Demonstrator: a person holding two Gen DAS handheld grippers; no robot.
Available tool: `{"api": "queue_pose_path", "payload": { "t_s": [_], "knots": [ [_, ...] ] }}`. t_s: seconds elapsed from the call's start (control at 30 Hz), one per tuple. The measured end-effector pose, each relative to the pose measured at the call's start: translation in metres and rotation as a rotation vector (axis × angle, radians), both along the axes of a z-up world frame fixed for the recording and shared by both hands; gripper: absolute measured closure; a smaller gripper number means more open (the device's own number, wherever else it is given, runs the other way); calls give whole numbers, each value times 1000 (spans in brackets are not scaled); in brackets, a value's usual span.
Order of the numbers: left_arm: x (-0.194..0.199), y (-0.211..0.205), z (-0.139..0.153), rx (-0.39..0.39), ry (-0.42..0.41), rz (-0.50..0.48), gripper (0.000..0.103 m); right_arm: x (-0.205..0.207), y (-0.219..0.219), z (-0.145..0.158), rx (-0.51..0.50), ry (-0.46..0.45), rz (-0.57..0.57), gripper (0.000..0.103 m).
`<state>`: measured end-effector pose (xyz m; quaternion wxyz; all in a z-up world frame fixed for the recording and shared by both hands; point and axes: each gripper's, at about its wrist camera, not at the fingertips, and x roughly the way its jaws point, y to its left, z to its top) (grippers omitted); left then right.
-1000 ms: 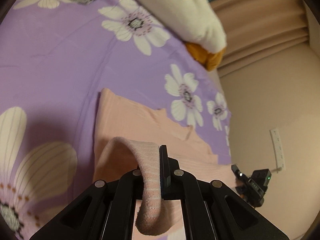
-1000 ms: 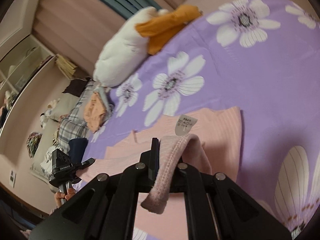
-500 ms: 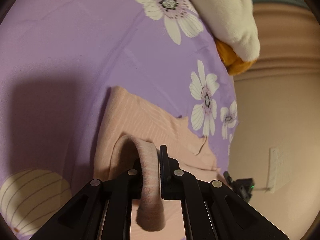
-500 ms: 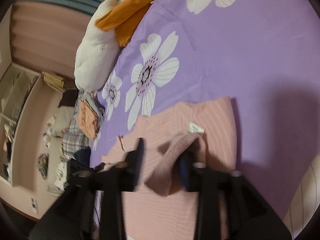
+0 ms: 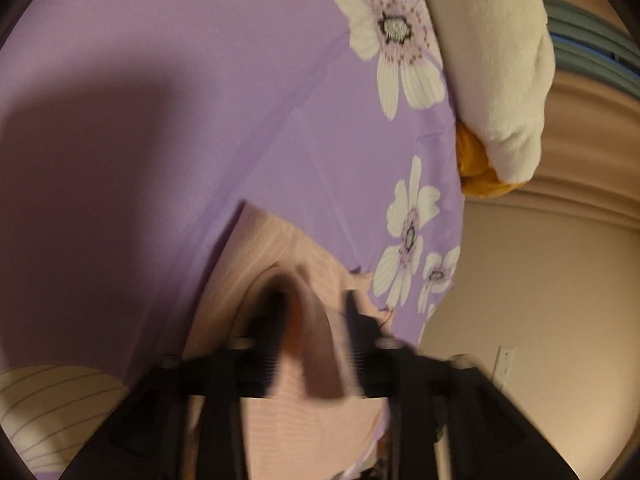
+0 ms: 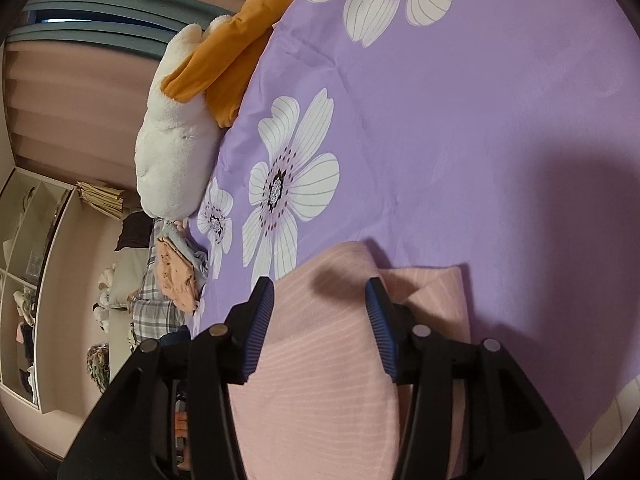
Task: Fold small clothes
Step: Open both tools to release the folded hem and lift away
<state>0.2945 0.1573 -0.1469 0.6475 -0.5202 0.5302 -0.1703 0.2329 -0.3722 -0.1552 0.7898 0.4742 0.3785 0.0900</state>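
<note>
The pink striped garment point(image 6: 320, 380) lies on the purple flowered bedspread point(image 6: 460, 140) of a bed, partly folded, with one layer doubled over another. In the right wrist view the right tool point(image 6: 322, 304) stands just above it with its jaws apart; they have just been opening, and the cloth lies flat beneath the gap, free of both blue ribbed pads point(image 6: 260, 328). In the left wrist view, which is blurred, the left tool point(image 5: 312, 312) also stands parted, its jaws having just been opening. A raised fold of the same garment point(image 5: 316, 344) still arches up between its fingers, but neither pad presses on it. Beyond the garment, at the bed's edge, rests a white and orange plush toy point(image 6: 176, 148), and a pile of other clothes point(image 6: 176, 276) sits near it
</note>
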Motion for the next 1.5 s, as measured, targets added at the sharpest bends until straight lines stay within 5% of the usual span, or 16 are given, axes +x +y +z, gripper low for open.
{"api": "queue_pose_path", "payload": {
  "t_s": [0.03,0.1,0.27,0.47,0.6,0.87,1.03,1.23,1.5],
  "knots": [
    [1,4,3,-24,-6,17,44,1,-1,0,-3,-1,-4,54],
    [2,11,12,-11,-30,48,35,1,-3,2,-9,-7,-16,54],
    [2,10,24,84,-64,32,35,-5,-1,13,-45,-39,-21,53],
    [-29,-30,46,335,-209,-150,35,-31,36,37,-242,-108,110,54],
    [-60,-52,54,481,-317,-254,35,-63,63,43,-395,-129,187,74],
    [-122,-80,41,685,-429,-395,41,-110,88,20,-522,-62,278,82],
    [-156,-77,27,694,-427,-413,41,-135,98,0,-616,12,309,87],
    [-185,-68,31,641,-417,-400,41,-159,98,-7,-616,24,323,87],
    [-182,-33,53,596,-442,-281,39,-165,104,30,-540,-77,315,65]
  ]
}}
